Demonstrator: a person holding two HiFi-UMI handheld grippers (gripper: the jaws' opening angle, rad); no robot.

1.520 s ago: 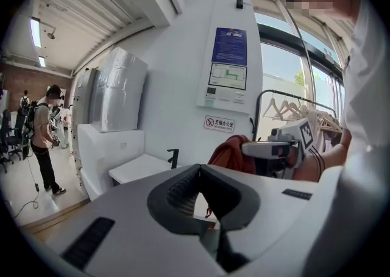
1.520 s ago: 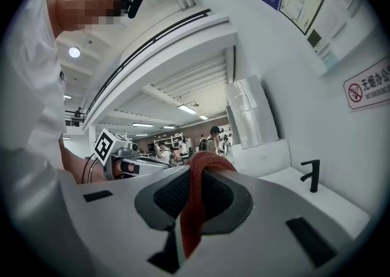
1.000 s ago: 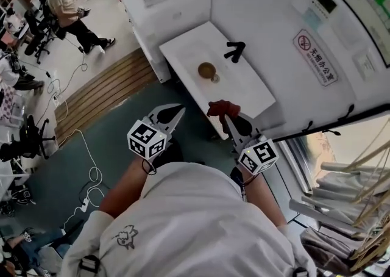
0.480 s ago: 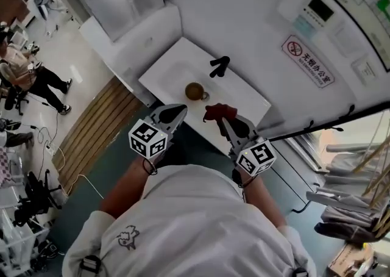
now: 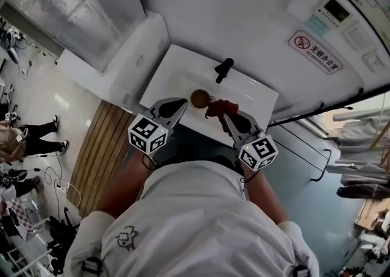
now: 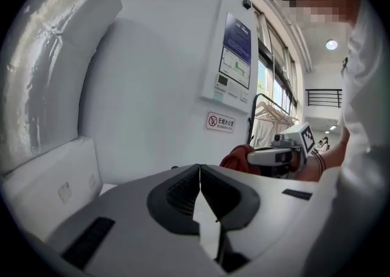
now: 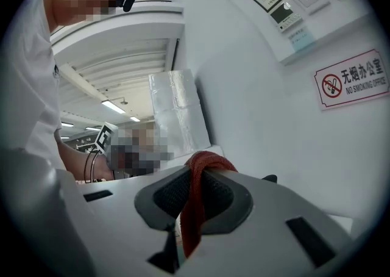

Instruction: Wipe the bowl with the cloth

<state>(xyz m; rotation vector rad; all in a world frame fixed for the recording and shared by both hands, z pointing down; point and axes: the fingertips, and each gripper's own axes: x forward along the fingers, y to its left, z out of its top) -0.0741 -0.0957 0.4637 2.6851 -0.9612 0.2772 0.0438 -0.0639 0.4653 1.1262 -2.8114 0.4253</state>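
— Left of centre in the head view?
— Left gripper [image 5: 175, 105], jaws pressed together, nothing between them.
— Upper middle?
— Brown bowl [image 5: 200, 97] inside the white basin [image 5: 167, 71], just beyond both sets of tips, below the black faucet [image 5: 224, 69].
— Right of the bowl?
— Right gripper [image 5: 224, 116], clamped on the red cloth [image 5: 221, 107], bunched at the tips just beside the bowl; touching or apart, impossible to tell.

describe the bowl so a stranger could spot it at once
Find the white sink against the wall, with a black tap at its back. Just in front of that tap sits the bowl. It is small, round and brown, unlike the red cloth beside it.
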